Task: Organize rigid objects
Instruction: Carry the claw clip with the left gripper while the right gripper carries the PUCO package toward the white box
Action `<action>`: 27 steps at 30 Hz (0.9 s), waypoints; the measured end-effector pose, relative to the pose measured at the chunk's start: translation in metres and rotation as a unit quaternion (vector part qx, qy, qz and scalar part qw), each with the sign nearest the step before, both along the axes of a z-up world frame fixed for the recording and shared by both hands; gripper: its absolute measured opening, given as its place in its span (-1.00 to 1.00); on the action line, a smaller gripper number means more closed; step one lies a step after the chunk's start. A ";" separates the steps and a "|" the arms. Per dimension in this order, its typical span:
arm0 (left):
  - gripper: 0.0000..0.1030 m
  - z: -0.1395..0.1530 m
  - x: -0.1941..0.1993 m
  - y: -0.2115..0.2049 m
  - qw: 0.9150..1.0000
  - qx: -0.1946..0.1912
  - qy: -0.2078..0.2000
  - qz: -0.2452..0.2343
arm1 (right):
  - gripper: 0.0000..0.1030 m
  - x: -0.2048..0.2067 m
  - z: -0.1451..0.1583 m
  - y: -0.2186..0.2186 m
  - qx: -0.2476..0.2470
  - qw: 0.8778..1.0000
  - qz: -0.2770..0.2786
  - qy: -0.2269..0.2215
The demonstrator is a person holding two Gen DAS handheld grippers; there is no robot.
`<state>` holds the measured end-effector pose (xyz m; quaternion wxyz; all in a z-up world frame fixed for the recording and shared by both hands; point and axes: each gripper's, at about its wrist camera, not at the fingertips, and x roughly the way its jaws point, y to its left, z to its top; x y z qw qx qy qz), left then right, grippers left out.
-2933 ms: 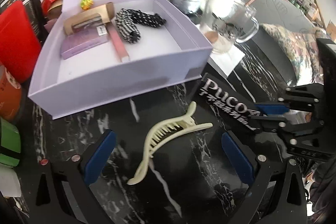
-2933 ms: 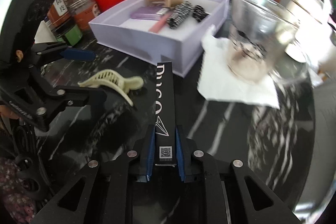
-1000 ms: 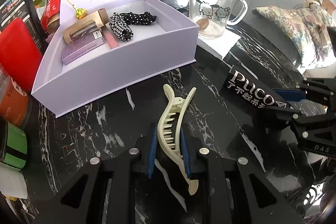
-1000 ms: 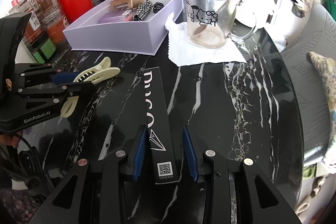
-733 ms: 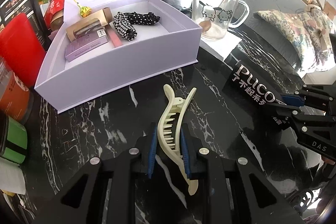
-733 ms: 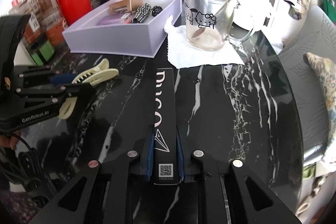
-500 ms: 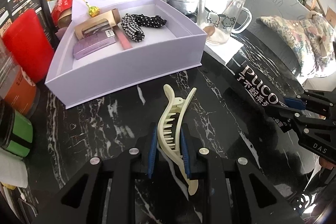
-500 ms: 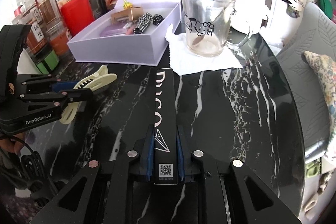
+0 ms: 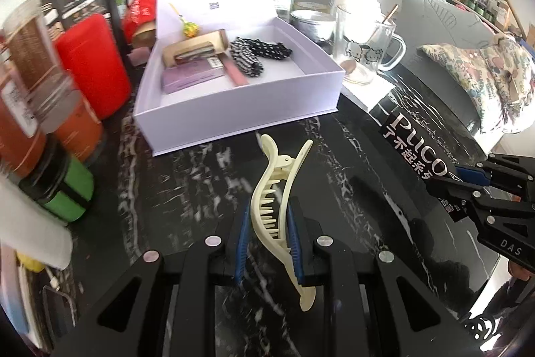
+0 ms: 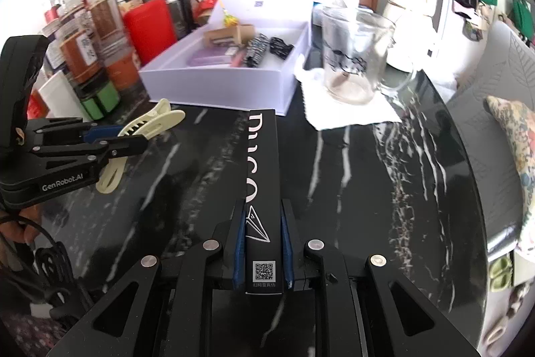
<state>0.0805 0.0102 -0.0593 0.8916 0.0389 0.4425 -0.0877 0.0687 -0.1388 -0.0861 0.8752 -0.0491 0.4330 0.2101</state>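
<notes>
Left wrist view: left gripper (image 9: 269, 233) clamped on the cream hair claw clip (image 9: 279, 206), blue pads pressed to both sides of its toothed body. Clip's handle end sticks out ahead of the fingertips, its curved tail runs back between the fingers toward the camera. Clip looks raised off the black marble table (image 9: 187, 189), though the fisheye makes that hard to be sure of.

Ahead of the fingers and a bit left sits the open lavender box (image 9: 234, 109), lid up behind it. Inside — a purple card pack (image 9: 190, 77), a tan box (image 9: 197, 47), a pink stick (image 9: 234, 72), checked and dotted black hair ties (image 9: 257, 54). Right of the box, a glass mug (image 9: 364, 56) with cartoon print stands on a white napkin (image 9: 367, 91). Left of the fingers: red container (image 9: 93, 66) and orange-brown jars (image 9: 40, 109).

Right wrist view: right gripper (image 10: 262, 251) closed narrow on the long black PUCO box (image 10: 262, 186), pads on its two long sides near the QR-code end. Box extends straight forward from the fingertips, far end close to the lavender box's front wall — touching or not, cannot tell. Left gripper with the clip shows off to the left of these fingers.
</notes>
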 end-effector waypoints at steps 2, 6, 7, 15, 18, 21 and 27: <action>-0.59 0.003 -0.007 0.004 1.000 -0.001 -0.005 0.005 | -0.65 -0.005 0.003 0.006 0.003 1.000 0.007 -0.004; -0.59 0.010 -0.022 0.015 1.000 -0.001 -0.017 0.022 | -0.65 -0.016 0.008 0.018 0.008 1.000 0.025 -0.011; -0.59 0.012 -0.027 0.019 0.999 -0.001 -0.021 0.027 | -0.64 -0.018 0.009 0.022 0.010 0.999 0.030 -0.012; -0.59 0.025 -0.052 0.039 0.998 0.003 -0.041 0.050 | -0.64 -0.037 0.013 0.047 0.026 0.998 0.060 -0.020; -0.59 0.030 -0.058 0.044 0.997 -0.001 -0.048 0.053 | -0.64 -0.043 0.014 0.056 0.028 0.997 0.067 -0.021; -0.59 0.034 -0.059 0.048 0.997 -0.007 -0.054 0.056 | -0.65 -0.046 0.015 0.063 0.030 0.997 0.074 -0.022; -0.59 0.044 -0.056 0.056 0.997 -0.017 -0.063 0.052 | -0.64 -0.048 0.022 0.076 0.033 0.995 0.085 -0.027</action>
